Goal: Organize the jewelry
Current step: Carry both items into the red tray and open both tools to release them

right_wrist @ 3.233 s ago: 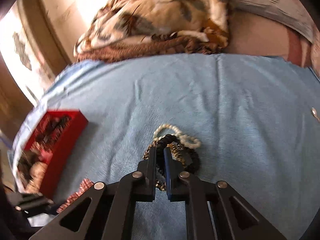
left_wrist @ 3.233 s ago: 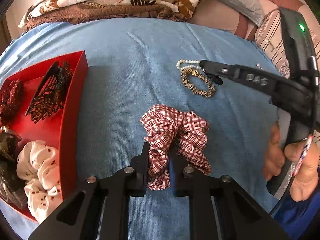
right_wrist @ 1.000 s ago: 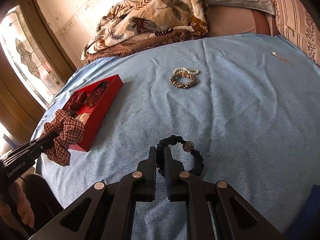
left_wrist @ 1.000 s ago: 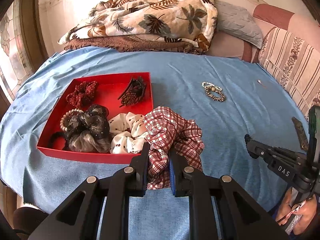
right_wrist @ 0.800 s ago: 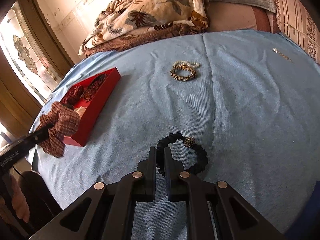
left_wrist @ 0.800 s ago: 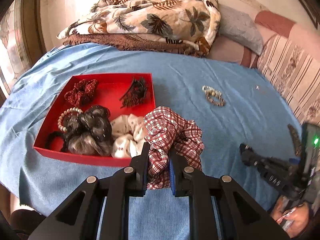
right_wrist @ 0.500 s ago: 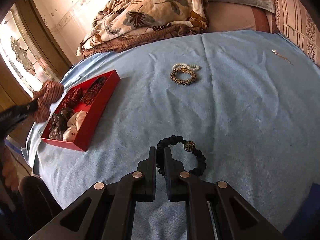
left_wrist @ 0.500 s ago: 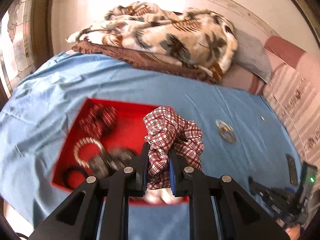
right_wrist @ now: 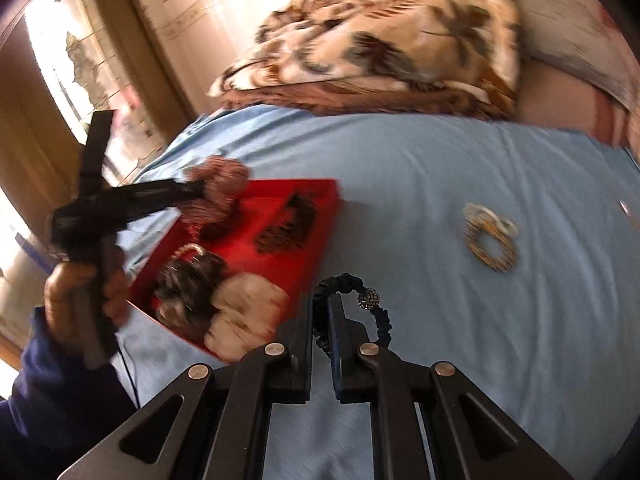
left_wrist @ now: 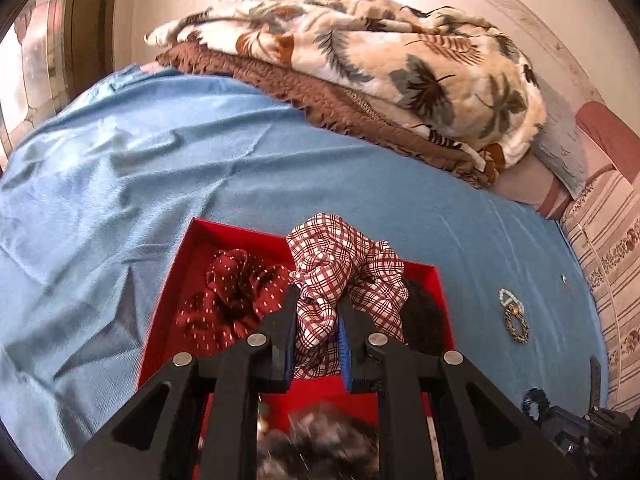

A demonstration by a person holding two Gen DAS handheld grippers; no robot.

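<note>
Sunlit window [right_wrist: 80, 80] beside a blanket-heaped [left_wrist: 380, 60] bed [left_wrist: 120, 168].

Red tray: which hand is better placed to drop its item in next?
Left. The left tool holds the plaid scrunchie directly over the red tray. The right tool, gripping the black beaded scrunchie, sits beside the tray's near corner.

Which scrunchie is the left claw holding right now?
The red-and-white plaid scrunchie, pinched in the left claw above the red tray; the maroon dotted one lies inside.
</note>
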